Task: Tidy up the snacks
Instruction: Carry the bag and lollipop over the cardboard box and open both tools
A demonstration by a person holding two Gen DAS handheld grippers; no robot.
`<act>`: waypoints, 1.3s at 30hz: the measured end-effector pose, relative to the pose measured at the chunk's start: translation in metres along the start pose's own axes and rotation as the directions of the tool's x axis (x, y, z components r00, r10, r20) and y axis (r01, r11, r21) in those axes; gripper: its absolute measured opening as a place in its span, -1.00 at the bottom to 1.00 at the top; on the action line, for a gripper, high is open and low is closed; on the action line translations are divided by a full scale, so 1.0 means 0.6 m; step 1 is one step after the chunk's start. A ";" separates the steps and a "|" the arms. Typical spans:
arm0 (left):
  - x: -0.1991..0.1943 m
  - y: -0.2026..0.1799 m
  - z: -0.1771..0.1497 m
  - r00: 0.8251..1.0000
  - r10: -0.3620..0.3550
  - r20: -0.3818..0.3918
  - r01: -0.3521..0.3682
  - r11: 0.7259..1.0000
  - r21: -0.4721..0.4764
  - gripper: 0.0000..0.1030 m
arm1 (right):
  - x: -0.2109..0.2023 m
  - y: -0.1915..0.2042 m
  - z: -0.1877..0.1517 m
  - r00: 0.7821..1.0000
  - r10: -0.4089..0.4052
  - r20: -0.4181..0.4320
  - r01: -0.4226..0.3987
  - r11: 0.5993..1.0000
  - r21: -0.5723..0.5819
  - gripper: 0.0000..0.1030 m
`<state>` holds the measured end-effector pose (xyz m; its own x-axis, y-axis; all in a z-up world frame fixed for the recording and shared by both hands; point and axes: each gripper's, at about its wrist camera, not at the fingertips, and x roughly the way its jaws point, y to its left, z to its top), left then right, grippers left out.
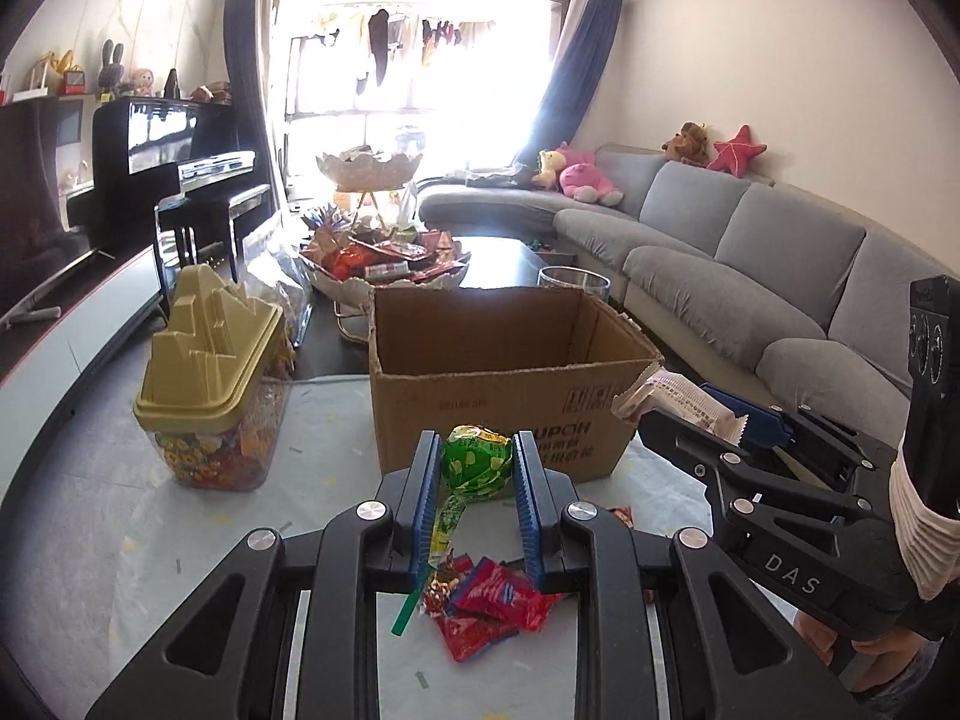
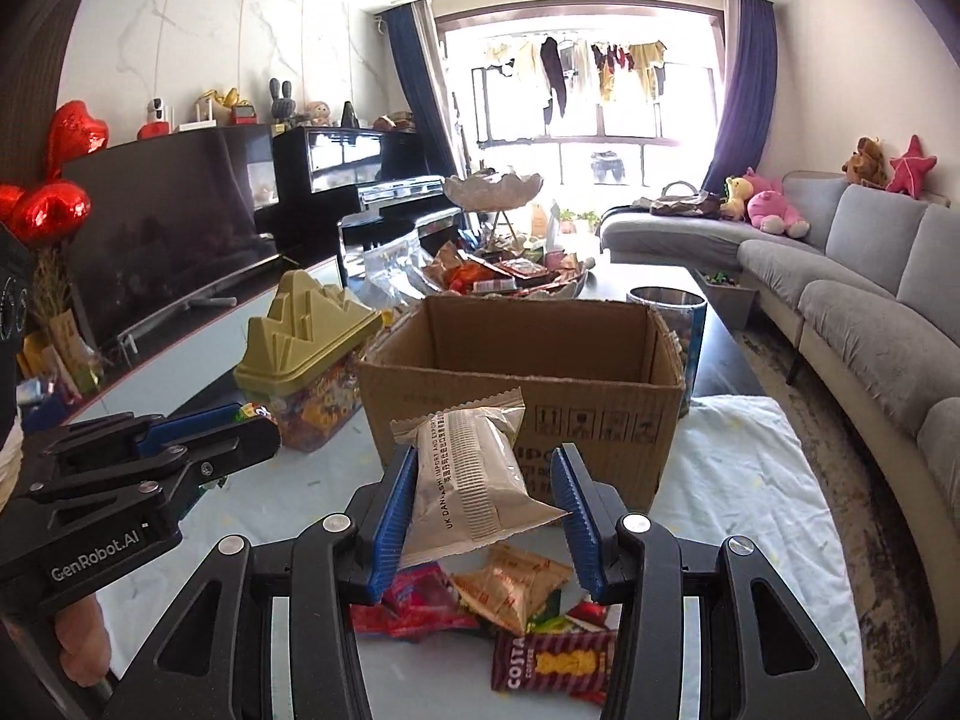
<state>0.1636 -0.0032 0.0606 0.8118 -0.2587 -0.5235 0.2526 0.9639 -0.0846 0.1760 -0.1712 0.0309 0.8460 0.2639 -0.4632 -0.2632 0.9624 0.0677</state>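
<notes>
My left gripper [image 1: 476,468] is shut on a green-wrapped lollipop [image 1: 477,461], whose green stick hangs down below the fingers. It hovers in front of an open cardboard box [image 1: 498,420]. My right gripper [image 2: 489,495] is shut on a beige snack packet [image 2: 468,480], held tilted just before the same cardboard box [image 2: 594,420]. In the left wrist view the right gripper [image 1: 684,414] and its packet [image 1: 678,399] show at the box's right corner. Loose red wrappers [image 1: 486,606] lie on the table below. A Costa packet [image 2: 552,663] and a tan packet [image 2: 510,591] lie under the right gripper.
A clear snack jar with a gold lid [image 1: 210,372] stands left of the box. Behind it a tiered bowl [image 1: 384,267] is heaped with snacks, beside a glass cup [image 1: 573,282]. A grey sofa [image 1: 780,264] runs along the right, a piano [image 1: 174,150] at the left.
</notes>
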 end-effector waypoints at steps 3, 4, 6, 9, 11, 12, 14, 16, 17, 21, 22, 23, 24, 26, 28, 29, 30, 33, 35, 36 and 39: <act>0.013 0.003 0.026 1.000 0.003 0.006 -0.004 1.000 0.016 -0.52 | 0.010 -0.005 0.025 1.000 -0.004 0.010 0.004 1.000 0.000 -0.09; 0.017 0.003 0.034 1.000 0.007 0.011 -0.007 1.000 0.022 -0.52 | 0.013 -0.007 0.030 1.000 -0.009 0.012 0.009 1.000 -0.002 -0.09; 0.026 0.004 0.052 1.000 0.001 0.016 -0.002 1.000 0.024 -0.52 | 0.022 -0.011 0.043 1.000 -0.013 0.012 0.014 1.000 -0.009 -0.09; 0.047 0.008 0.075 1.000 -0.010 0.006 0.010 1.000 0.022 -0.52 | 0.040 -0.021 0.064 1.000 -0.022 0.010 0.023 1.000 -0.005 -0.09; 0.064 0.013 0.086 1.000 -0.018 -0.005 0.018 1.000 0.022 -0.52 | 0.055 -0.030 0.075 1.000 -0.023 -0.002 0.023 1.000 0.012 -0.09; 0.074 0.016 0.091 1.000 -0.017 -0.007 0.018 1.000 0.021 -0.52 | 0.062 -0.034 0.080 1.000 -0.022 -0.007 0.023 1.000 0.014 -0.09; 0.093 0.021 0.101 1.000 -0.013 -0.017 0.013 1.000 0.018 -0.52 | 0.075 -0.038 0.089 0.999 -0.036 -0.007 0.036 0.999 0.011 -0.09; 0.110 0.027 0.109 1.000 -0.006 -0.027 0.007 1.000 0.017 -0.52 | 0.089 -0.042 0.099 0.999 -0.046 -0.010 0.046 0.999 0.003 -0.09; 0.119 0.030 0.114 0.999 -0.005 -0.034 0.005 1.000 0.013 -0.52 | 0.096 -0.045 0.104 0.999 -0.052 -0.011 0.052 0.999 0.004 -0.09; 0.147 0.039 0.128 0.999 -0.008 -0.053 0.008 1.000 0.007 -0.52 | 0.125 -0.056 0.119 0.998 -0.059 -0.031 0.059 0.998 0.005 -0.09; 0.156 0.042 0.132 0.998 -0.010 -0.060 0.010 1.000 0.003 -0.52 | 0.134 -0.059 0.122 0.998 -0.056 -0.039 0.057 0.998 0.009 -0.09; 0.165 0.044 0.135 0.998 -0.009 -0.066 0.009 1.000 0.001 -0.52 | 0.142 -0.063 0.124 0.997 -0.059 -0.047 0.060 0.998 0.016 -0.09; 0.172 0.045 0.138 0.997 -0.007 -0.070 0.007 1.000 0.001 -0.52 | 0.151 -0.067 0.126 0.997 -0.059 -0.054 0.061 0.998 0.018 -0.09; 0.190 0.047 0.142 0.996 -0.011 -0.088 0.011 1.000 -0.004 -0.52 | 0.166 -0.072 0.128 0.996 -0.060 -0.068 0.061 0.998 0.022 -0.09; 0.210 0.049 0.148 0.994 -0.021 -0.105 0.019 1.000 -0.016 -0.52 | 0.182 -0.077 0.129 0.995 -0.057 -0.084 0.060 0.998 0.027 -0.09; 0.216 0.051 0.150 0.994 -0.022 -0.110 0.020 1.000 -0.019 -0.52 | 0.188 -0.080 0.128 0.994 -0.058 -0.089 0.060 0.998 0.029 -0.08; 0.226 0.051 0.151 0.993 -0.021 -0.117 0.019 1.000 -0.025 -0.52 | 0.194 -0.082 0.125 0.994 -0.060 -0.093 0.063 0.998 0.029 -0.08; 0.243 0.055 0.153 0.992 0.007 -0.128 -0.012 0.999 -0.039 -0.18 | 0.213 -0.085 0.127 0.992 -0.067 -0.104 0.071 0.997 0.030 -0.07; 0.242 0.058 0.151 0.993 0.049 -0.109 -0.054 0.998 -0.042 0.24 | 0.227 -0.086 0.129 0.989 -0.087 -0.121 0.090 0.996 0.016 0.10; 0.239 0.060 0.149 0.992 0.066 -0.107 -0.071 0.997 -0.040 0.24 | 0.230 -0.087 0.128 0.987 -0.105 -0.122 0.107 0.994 0.011 0.17; 0.232 0.061 0.144 0.991 0.073 -0.116 -0.077 0.997 -0.032 0.26 | 0.224 -0.090 0.126 0.984 -0.137 -0.112 0.138 0.990 0.001 0.28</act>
<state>0.3312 -0.0092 0.0577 0.7615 -0.1786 -0.6231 0.1725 0.9825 -0.0709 0.3389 -0.1829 0.0315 0.8169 0.1207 -0.5640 -0.1433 0.9897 0.0043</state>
